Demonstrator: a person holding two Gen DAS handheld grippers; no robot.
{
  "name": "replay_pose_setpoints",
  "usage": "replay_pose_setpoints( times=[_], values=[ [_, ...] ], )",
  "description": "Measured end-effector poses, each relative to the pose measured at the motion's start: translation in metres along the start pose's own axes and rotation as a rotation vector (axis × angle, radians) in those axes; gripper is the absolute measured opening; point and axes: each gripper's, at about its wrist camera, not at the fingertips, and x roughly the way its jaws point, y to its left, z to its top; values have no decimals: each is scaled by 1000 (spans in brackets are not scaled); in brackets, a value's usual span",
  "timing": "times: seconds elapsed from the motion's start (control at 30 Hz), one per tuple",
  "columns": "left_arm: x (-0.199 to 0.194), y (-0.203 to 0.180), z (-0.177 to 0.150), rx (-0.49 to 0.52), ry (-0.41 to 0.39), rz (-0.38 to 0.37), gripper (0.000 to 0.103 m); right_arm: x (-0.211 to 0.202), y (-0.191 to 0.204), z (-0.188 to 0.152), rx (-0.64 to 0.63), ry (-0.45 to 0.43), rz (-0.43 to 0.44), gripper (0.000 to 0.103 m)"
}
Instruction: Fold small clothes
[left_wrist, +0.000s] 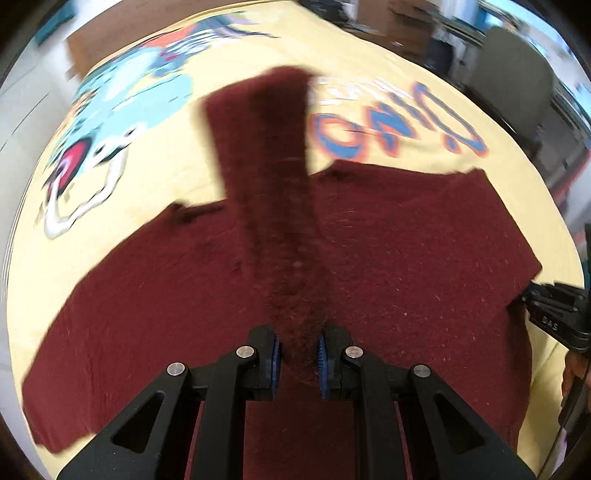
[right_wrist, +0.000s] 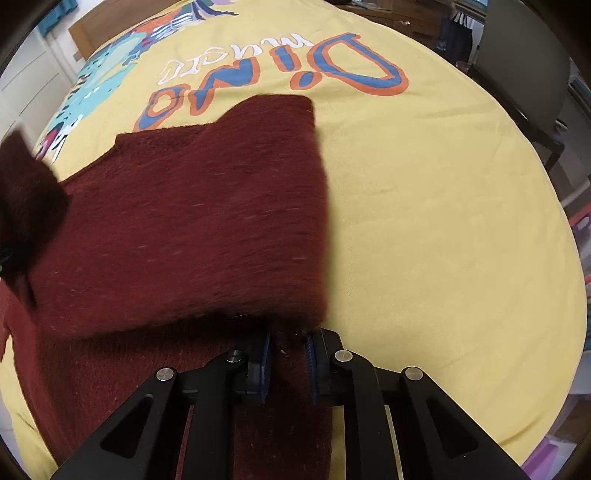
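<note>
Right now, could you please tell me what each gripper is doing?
Left gripper: closed on the maroon garment.
Right gripper: closed on the same garment.

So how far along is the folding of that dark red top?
Mid-fold, it seems. Done: the maroon garment is spread on the yellow printed sheet. In hand: the left gripper pinches a strip of its cloth and lifts it, and the right gripper pinches another edge, carrying a raised flap over the part lying flat. Left: lay both lifted parts down and finish the remaining folds; no neat bundle shows yet.
</note>
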Motion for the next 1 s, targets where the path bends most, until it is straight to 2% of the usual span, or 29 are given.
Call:
replay_pose_setpoints(
  times=[0.17,0.27,0.43,0.47,0.6,0.67,0.73,0.8,0.83,0.9,1.0],
  values=[
    [13,25,-29,-138,52,0,15,-3,4,-4,-26,11,-12,13],
    [27,31,-40,-210,85,-8,20,-4,6,-5,-36,20,-16,13],
    [34,37,-53,-255,121,-28,30,-1,7,-4,-43,40,-16,13],
    [33,39,-53,-261,126,-35,33,-2,7,-4,-45,43,-16,13],
    [26,45,-51,-259,151,-9,58,-6,6,-4,-45,46,-23,16],
    [21,51,-51,-263,160,-4,62,-9,6,-4,-47,46,-30,16],
    [15,58,-53,-258,166,-3,77,-11,6,-5,-53,47,-41,17],
    [9,68,-51,-259,162,-5,94,-16,6,-7,-57,44,-55,26],
    [5,74,-50,-266,154,-10,96,-17,6,-7,-57,41,-63,42],
    [-4,87,-47,-282,134,-17,96,-24,3,-10,-56,30,-82,63],
    [-10,103,-42,-310,121,-16,102,-30,0,-10,-57,25,-76,65]
  ],
)
